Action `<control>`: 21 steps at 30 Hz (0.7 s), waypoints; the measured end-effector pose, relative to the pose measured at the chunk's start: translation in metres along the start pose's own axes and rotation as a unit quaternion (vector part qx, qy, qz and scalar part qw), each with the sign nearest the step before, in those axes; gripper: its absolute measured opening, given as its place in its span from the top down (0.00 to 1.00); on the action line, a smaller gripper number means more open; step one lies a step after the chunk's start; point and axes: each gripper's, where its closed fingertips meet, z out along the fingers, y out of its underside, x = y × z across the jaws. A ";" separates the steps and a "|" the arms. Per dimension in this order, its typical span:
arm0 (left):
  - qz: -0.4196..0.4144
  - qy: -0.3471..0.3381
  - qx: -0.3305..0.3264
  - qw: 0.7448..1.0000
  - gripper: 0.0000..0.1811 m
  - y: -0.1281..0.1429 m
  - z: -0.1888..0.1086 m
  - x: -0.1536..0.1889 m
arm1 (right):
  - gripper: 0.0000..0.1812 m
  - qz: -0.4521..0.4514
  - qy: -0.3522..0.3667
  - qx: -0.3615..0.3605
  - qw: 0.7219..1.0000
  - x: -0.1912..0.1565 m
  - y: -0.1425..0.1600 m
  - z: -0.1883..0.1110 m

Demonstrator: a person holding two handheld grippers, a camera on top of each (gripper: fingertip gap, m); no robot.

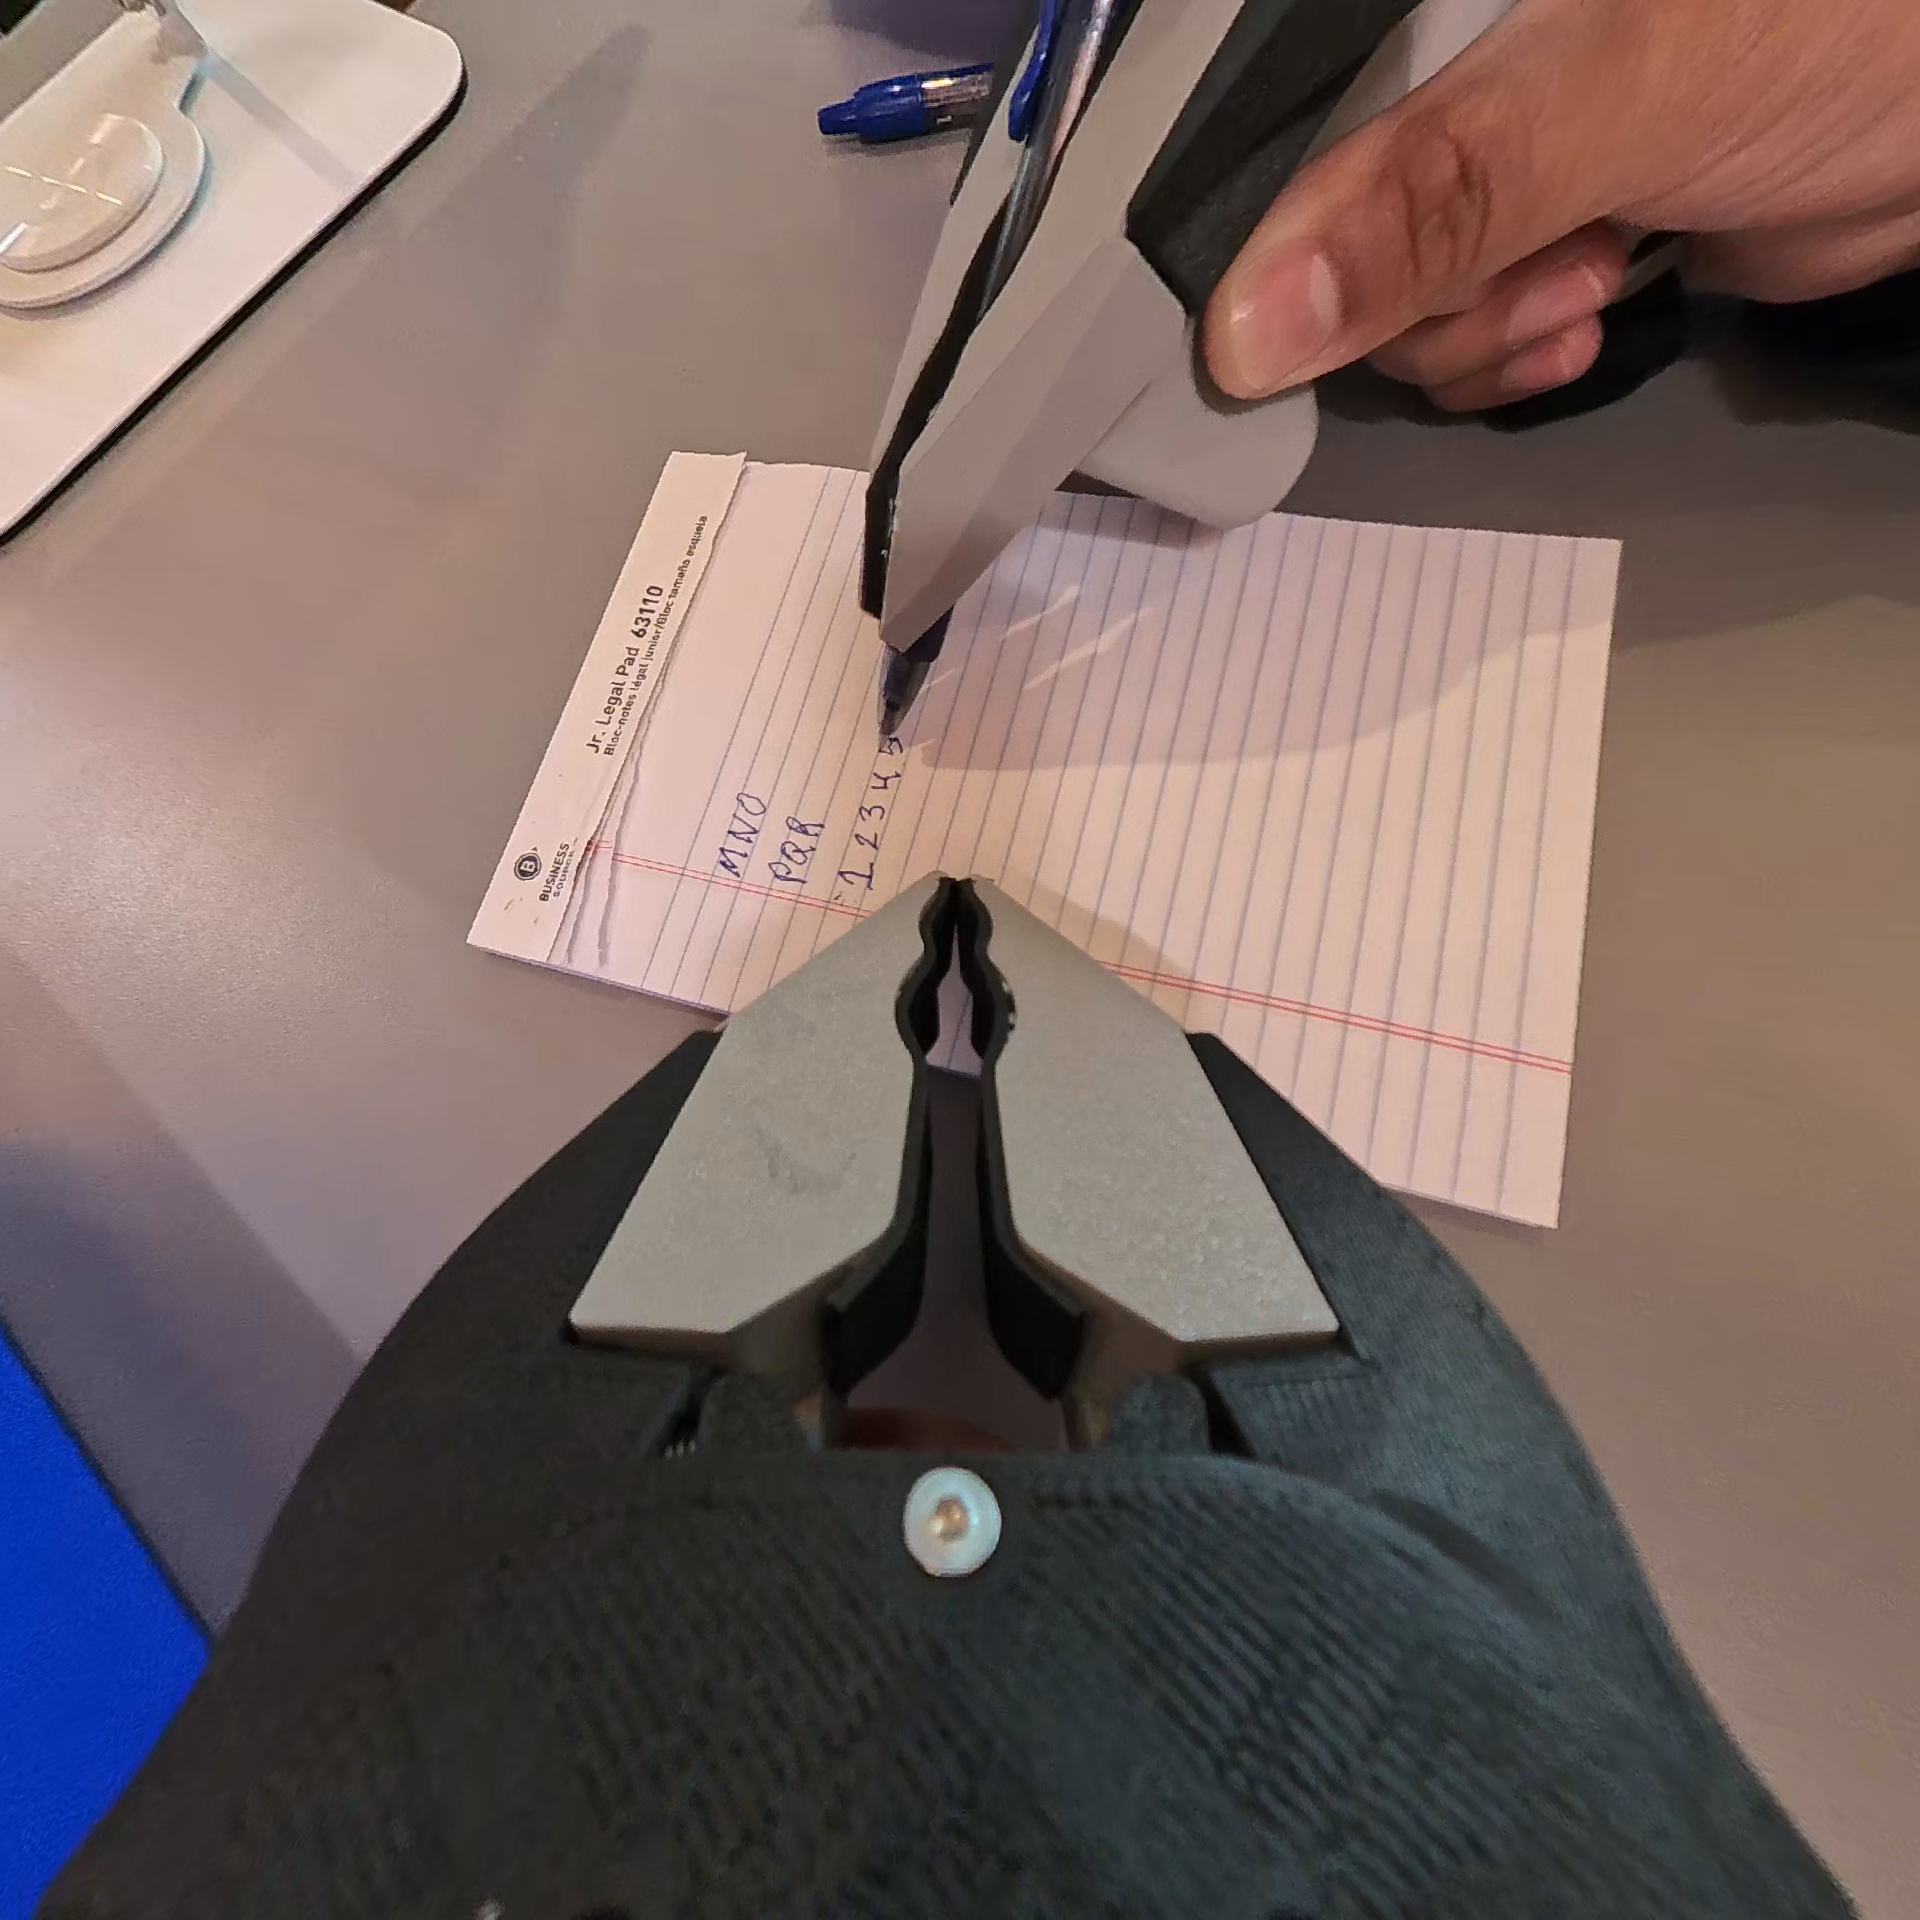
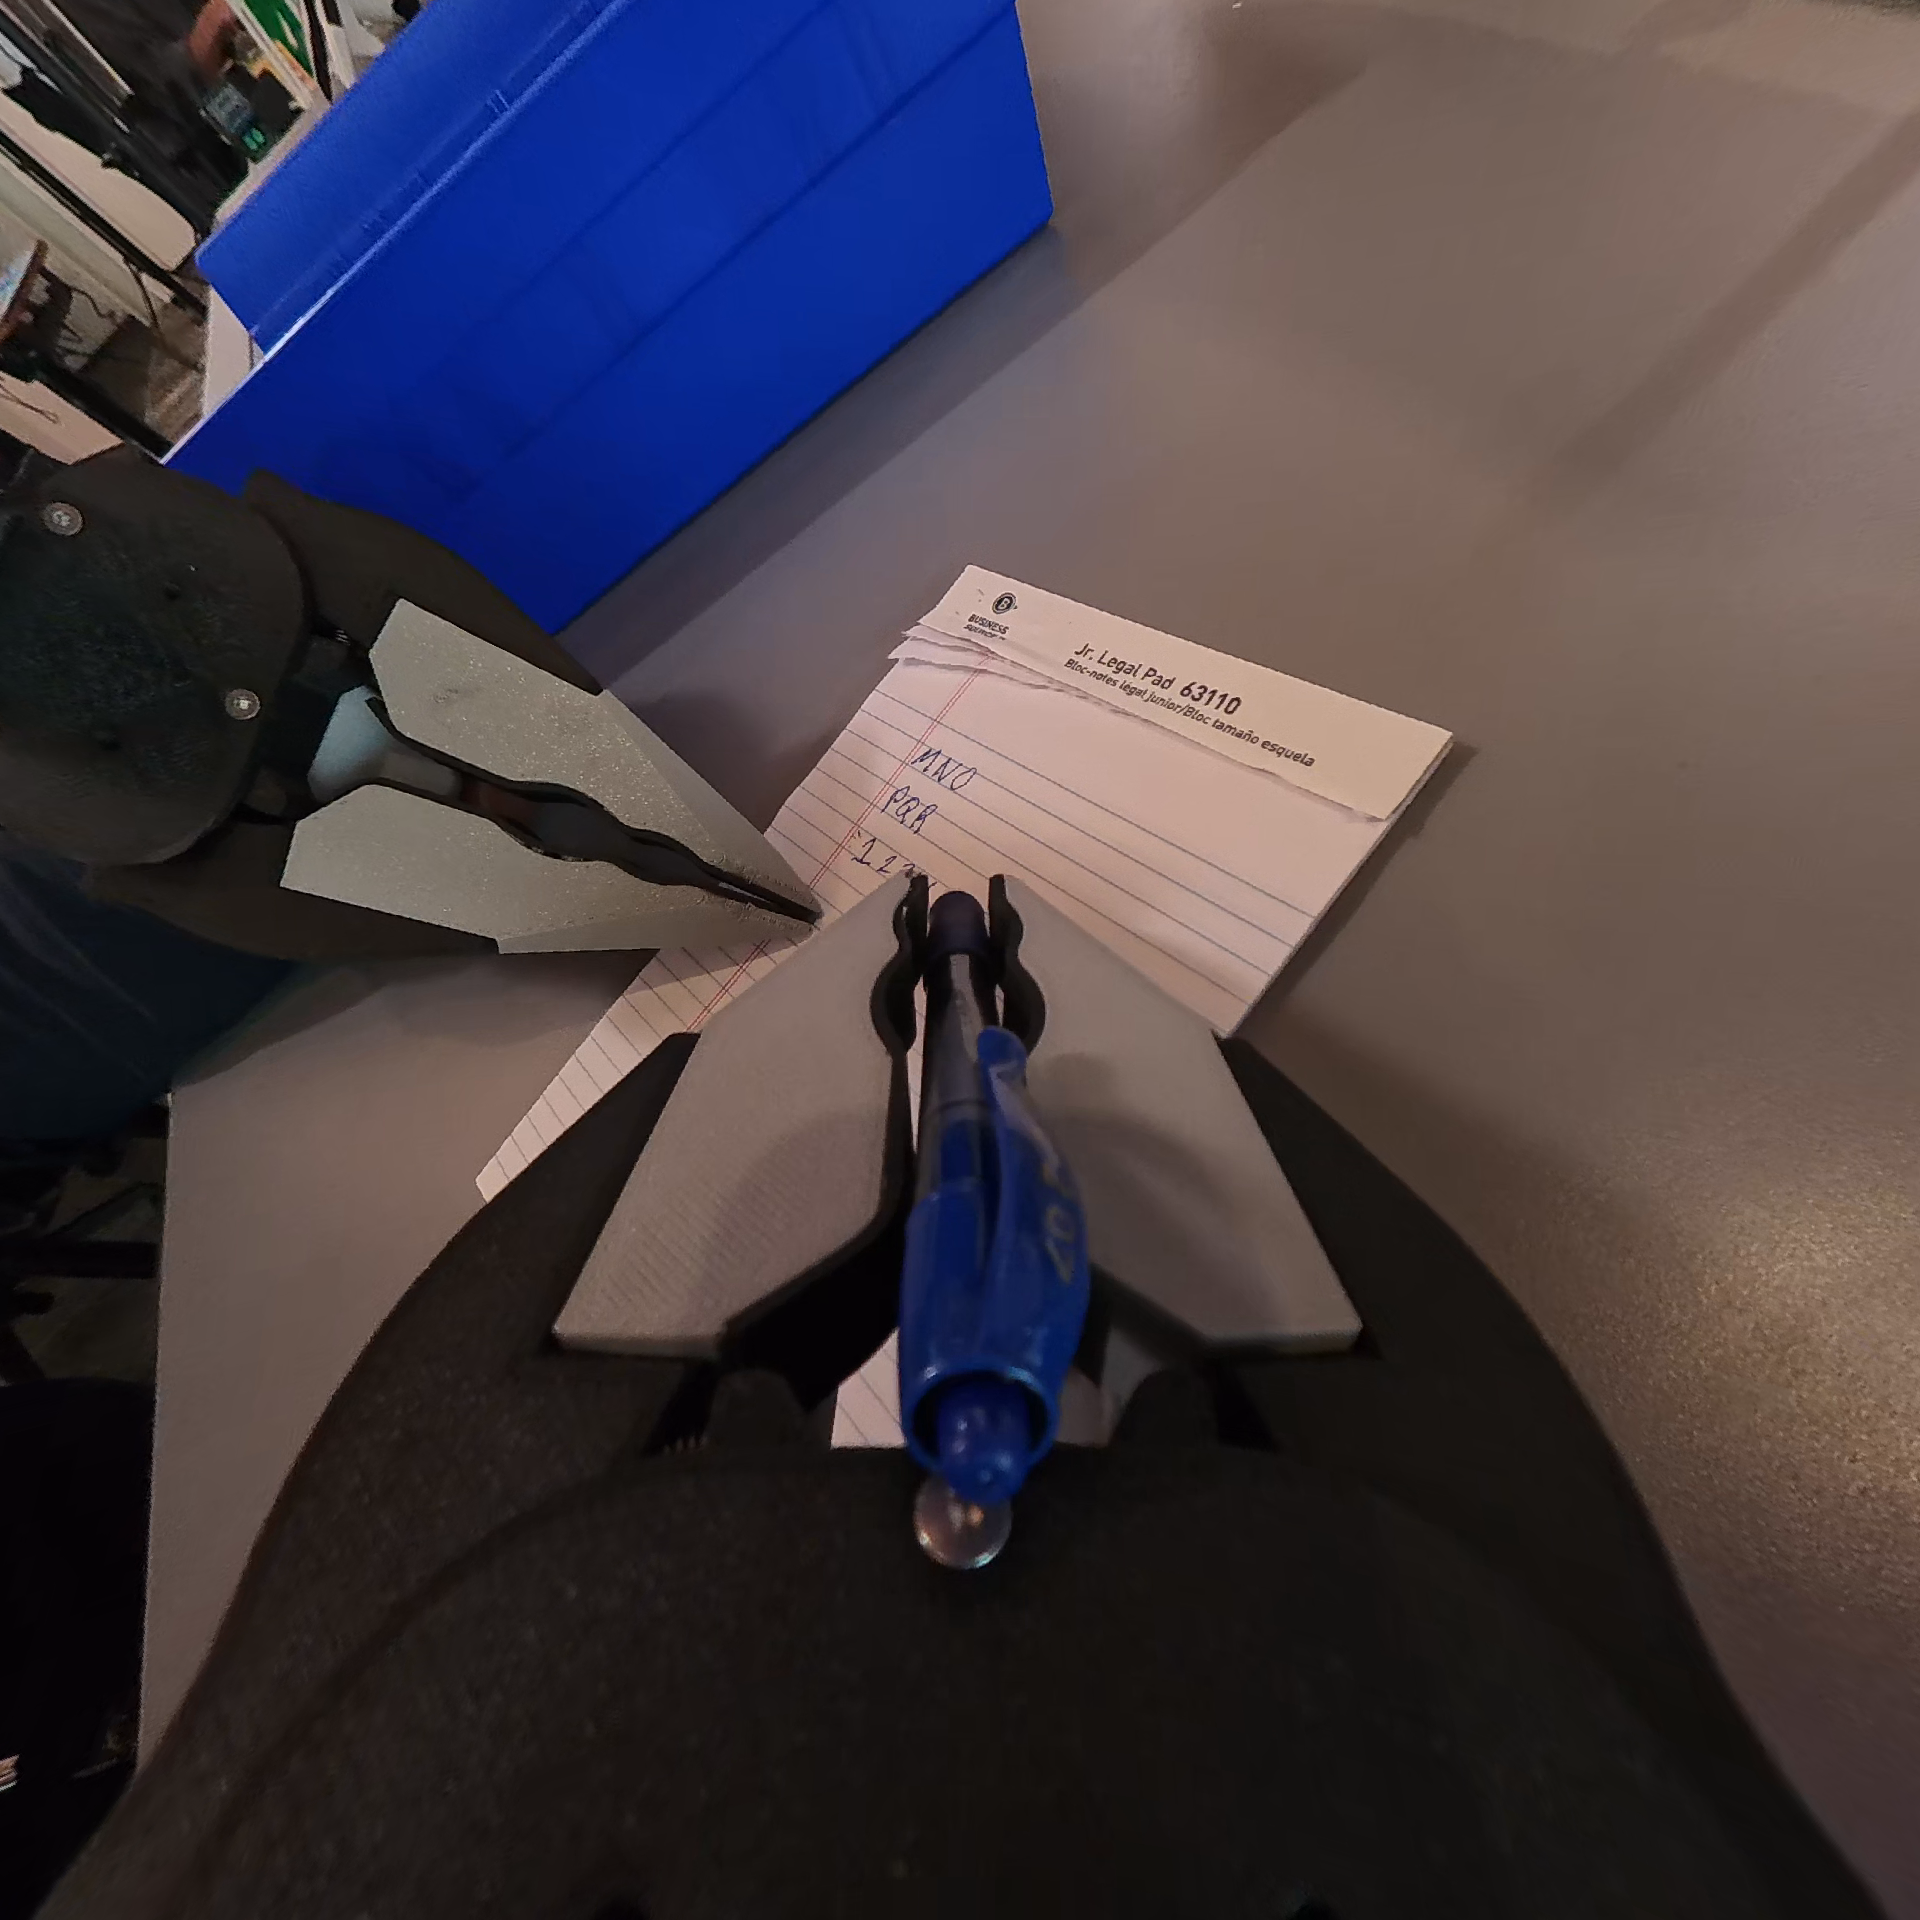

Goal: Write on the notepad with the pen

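Observation:
A white lined notepad [image 1: 1299, 831] lies on the grey desk, with three short rows of blue handwriting near its top left; it also shows in the right wrist view [image 2: 1122, 831]. My right gripper [image 2: 954, 894] is shut on a blue pen [image 2: 987, 1195], which runs along its fingers. In the left wrist view the right gripper [image 1: 914, 613] slants down from above, and the pen tip [image 1: 894, 707] touches the paper at the end of the third row. My left gripper [image 1: 951, 888] is shut and empty, its tips pressed on the pad's near edge; it also shows in the right wrist view [image 2: 800, 914].
A second blue pen [image 1: 904, 104] lies on the desk beyond the pad. A white tray [image 1: 343, 177] with a clear object sits at the far left. A blue box [image 2: 623, 291] stands left of the pad. A hand [image 1: 1558, 229] holds the right gripper. One gripper's finger ends stand about 5 centimetres off the other's.

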 end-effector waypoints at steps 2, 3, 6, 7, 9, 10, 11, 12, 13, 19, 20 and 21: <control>0.000 0.000 0.000 1.000 1.00 0.000 0.000 0.000 | 0.95 0.002 0.000 0.000 1.000 0.000 0.000 0.000; 0.000 0.000 0.000 1.000 1.00 0.000 0.000 0.000 | 0.96 0.003 0.000 0.001 1.000 0.000 0.000 0.000; 0.001 -0.001 0.000 1.000 1.00 0.000 0.000 0.000 | 0.96 0.003 -0.001 0.001 1.000 0.000 0.000 0.000; 0.001 -0.001 0.000 1.000 1.00 0.000 0.000 0.000 | 0.96 0.004 -0.002 0.001 1.000 0.000 0.000 -0.001; 0.002 -0.001 0.000 1.000 1.00 0.000 0.000 0.000 | 0.96 0.009 -0.012 0.012 1.000 -0.001 -0.003 -0.003; 0.002 -0.002 0.000 1.000 1.00 0.000 0.000 0.000 | 0.95 0.014 -0.021 0.028 0.999 -0.002 -0.007 -0.005; 0.003 -0.002 0.000 1.000 1.00 0.000 0.000 0.000 | 0.95 0.024 -0.031 0.046 0.998 -0.003 -0.012 -0.009; 0.004 -0.003 0.001 1.000 1.00 0.000 0.000 0.000 | 0.95 0.034 -0.042 0.062 0.997 -0.004 -0.016 -0.013; 0.004 -0.004 0.001 1.000 1.00 0.000 0.000 0.000 | 0.95 0.042 -0.048 0.077 0.995 -0.003 -0.020 -0.016; -0.001 0.000 0.000 1.000 1.00 0.001 -0.002 -0.001 | 0.95 0.017 -0.030 0.120 0.992 -0.004 -0.035 -0.029; -0.008 0.005 0.000 1.000 1.00 0.002 -0.003 -0.001 | 0.95 0.011 -0.028 0.124 0.992 -0.005 -0.037 -0.030; -0.016 0.009 0.000 1.000 1.00 0.002 -0.004 -0.002 | 0.95 0.004 -0.029 0.128 0.991 -0.007 -0.038 -0.030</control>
